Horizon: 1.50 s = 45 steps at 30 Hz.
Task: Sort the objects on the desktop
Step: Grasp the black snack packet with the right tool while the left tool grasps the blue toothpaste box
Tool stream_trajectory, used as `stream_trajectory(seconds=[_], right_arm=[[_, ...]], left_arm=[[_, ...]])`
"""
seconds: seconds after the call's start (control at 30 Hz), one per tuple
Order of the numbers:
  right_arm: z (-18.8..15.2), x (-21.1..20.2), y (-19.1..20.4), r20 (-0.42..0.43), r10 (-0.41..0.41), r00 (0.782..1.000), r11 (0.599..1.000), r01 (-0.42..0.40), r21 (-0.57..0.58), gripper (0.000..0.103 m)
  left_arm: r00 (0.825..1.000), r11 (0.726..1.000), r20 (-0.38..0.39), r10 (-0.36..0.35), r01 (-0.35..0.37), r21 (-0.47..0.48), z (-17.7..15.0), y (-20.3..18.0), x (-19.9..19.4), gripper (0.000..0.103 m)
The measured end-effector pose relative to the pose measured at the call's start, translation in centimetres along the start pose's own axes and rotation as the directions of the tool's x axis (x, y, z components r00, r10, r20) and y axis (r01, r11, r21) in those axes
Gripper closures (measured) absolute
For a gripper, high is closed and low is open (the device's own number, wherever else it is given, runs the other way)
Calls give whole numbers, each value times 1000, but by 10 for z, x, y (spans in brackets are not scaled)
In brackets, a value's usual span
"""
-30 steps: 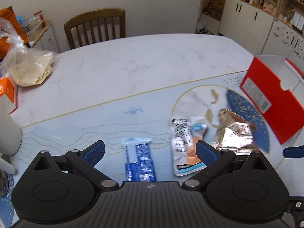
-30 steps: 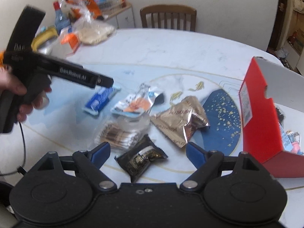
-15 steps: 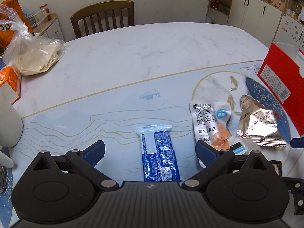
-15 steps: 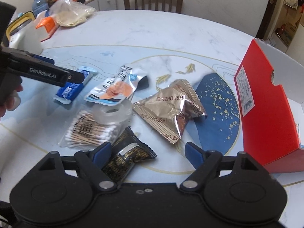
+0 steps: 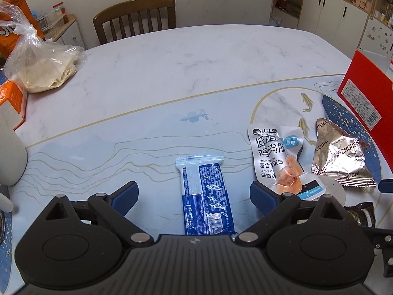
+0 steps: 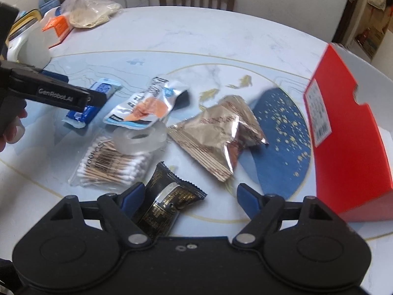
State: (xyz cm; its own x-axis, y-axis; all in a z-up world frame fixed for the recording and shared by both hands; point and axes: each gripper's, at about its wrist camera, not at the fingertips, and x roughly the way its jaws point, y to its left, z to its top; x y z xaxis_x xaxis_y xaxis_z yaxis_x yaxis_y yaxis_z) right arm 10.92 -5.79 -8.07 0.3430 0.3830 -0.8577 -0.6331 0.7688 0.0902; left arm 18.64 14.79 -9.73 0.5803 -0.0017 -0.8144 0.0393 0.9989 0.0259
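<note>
Wooden chair behind table; white cabinets far right; plastic bag near orange carton.

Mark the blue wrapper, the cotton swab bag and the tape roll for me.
blue wrapper (image 5: 207,196): left wrist view, middle of its dark blue panel.
cotton swab bag (image 6: 110,167): right wrist view, on the swab bundle.
tape roll (image 6: 157,136): right wrist view, right side of the ring.

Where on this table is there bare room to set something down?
The wide marble stretch between the chair and the blue packet is bare. It is crowded near the red box: foil pouch, cotton swabs, tape roll.
</note>
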Motion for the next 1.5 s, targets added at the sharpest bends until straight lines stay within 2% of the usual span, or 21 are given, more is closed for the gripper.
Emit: stream_trajectory(seconds=[0.33,0.43,0.7,0.83,0.9,1.1,1.5], right_arm=[[3,7,10,-58,25,998,999,-22,49,32],[-1,10,8,-86,32,996,998,-27,62,39],[-4,7,2,-80,18,997,998,-12,69,50],[-6,5,-1,-73,17,997,998,-12,68,61],[-6,5,-2,-74,20,997,997,-15,72,62],[-8,2,-6,-71,17,997,997,-12,72,63],[-10,-10,-15,-49,20,999,996,-16,83,69]], left_arm=[[1000,1000,-21,12,-12,11,-5,-5,7,14],[1000,1000,-24,11,-11,8,-6,-5,8,17],[999,1000,-33,5,-6,-12,-8,-2,12,25],[1000,1000,-27,-4,4,-18,-8,-3,10,35],[1000,1000,-25,-3,2,-18,-8,-4,10,39],[1000,1000,-31,-3,2,-16,-6,-7,6,65],[999,999,-28,-19,18,-40,-3,-12,-4,67]])
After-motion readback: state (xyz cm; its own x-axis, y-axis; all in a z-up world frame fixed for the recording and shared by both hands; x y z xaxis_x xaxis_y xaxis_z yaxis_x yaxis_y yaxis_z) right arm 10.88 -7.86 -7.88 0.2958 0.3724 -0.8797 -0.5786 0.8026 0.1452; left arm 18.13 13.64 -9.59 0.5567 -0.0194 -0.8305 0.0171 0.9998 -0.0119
